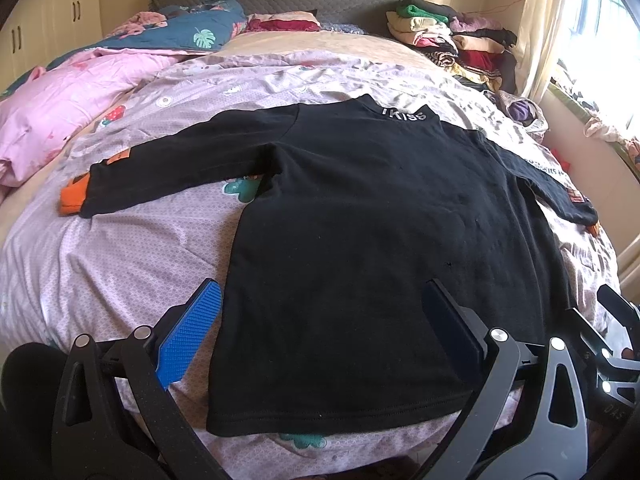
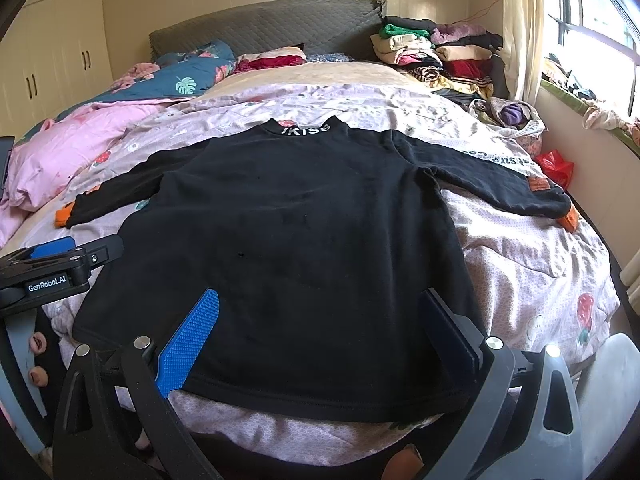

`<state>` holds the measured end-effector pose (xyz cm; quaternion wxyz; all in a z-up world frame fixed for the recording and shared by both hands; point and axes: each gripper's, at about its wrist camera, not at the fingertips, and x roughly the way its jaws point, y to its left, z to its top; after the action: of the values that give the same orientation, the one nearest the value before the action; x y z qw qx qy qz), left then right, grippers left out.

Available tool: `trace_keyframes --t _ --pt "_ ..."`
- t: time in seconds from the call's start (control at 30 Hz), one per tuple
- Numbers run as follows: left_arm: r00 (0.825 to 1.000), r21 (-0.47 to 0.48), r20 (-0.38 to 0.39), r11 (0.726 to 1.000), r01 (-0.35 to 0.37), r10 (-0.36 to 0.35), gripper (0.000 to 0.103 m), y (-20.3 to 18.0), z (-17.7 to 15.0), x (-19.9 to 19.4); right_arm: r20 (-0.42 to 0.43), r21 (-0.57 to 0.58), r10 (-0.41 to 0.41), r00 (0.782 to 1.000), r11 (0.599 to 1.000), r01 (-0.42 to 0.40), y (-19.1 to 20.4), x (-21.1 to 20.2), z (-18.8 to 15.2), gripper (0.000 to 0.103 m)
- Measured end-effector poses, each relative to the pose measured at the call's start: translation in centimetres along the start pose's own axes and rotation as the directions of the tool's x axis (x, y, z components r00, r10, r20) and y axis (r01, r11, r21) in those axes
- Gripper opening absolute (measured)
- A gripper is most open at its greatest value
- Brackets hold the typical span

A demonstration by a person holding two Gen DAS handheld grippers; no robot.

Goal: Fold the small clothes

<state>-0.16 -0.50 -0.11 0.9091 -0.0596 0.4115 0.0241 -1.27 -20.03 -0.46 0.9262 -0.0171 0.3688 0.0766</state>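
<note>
On the bed: your black long-sleeved top lies flat, soft knit, sleeves spread, white lettering on the collar, orange cuffs.
Bedding: wrinkled lilac printed sheet; pink quilt bunched at left.
Left gripper: jaws wide, holding nothing, over the hem; blue ridged pads.
Right gripper: jaws wide, holding nothing, over the hem.
Nearby: folded clothes pile by the grey quilted headboard.
</note>
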Motion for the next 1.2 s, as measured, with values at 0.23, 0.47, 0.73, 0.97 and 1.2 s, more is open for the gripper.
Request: trace_keyframes --t 0.23,0.47,0.73,0.97,1.2 --pt "1.000 0.001 0.000 1.000 0.002 -0.002 0.094 0.0 0.0 0.1 -0.001 0.000 -0.001 1.000 1.000 0.001 0.1 0.0 0.0 0.099" --pt "1.000 0.005 0.001 1.000 0.002 -0.002 0.094 0.0 0.0 0.1 -0.001 0.001 -0.002 1.000 1.000 0.002 0.1 0.0 0.0 0.099" --pt "1.000 0.013 -0.018 1.000 0.001 -0.001 0.094 -0.4 -0.1 0.9 -0.010 0.008 0.004 1.000 1.000 -0.004 0.0 0.6 0.1 0.099" --pt "1.000 0.008 -0.030 1.000 -0.003 0.003 0.094 -0.6 0.2 1.6 -0.011 0.027 0.015 1.000 1.000 -0.014 -0.4 1.6 1.4 0.099" --pt "0.998 0.026 -0.068 1.000 0.003 -0.001 0.094 -1.4 1.6 3.7 -0.026 0.068 0.007 1.000 0.998 -0.005 -1.3 3.2 3.3 0.099"
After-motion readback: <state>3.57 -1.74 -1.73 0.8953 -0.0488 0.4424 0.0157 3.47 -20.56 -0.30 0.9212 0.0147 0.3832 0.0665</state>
